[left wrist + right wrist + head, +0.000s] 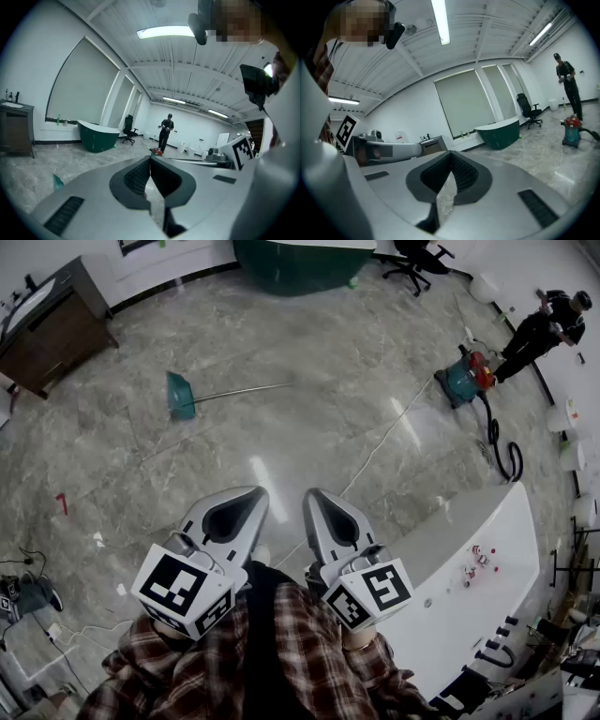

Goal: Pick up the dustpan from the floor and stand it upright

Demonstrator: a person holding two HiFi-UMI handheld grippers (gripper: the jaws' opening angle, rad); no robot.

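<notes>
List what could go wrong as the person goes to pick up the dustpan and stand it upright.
The dustpan lies flat, well away from the left gripper and right gripper, both shut; unless the jaws open first, they may just push it.
Its thin handle could slip or roll on the glossy floor.
Stood on open floor with nothing to lean on, it may topple.

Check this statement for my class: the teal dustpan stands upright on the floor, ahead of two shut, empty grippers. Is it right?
Not quite: the head view shows the dustpan lying flat on the floor, not upright. It is ahead of the left gripper and the right gripper, both shut and empty.
</notes>
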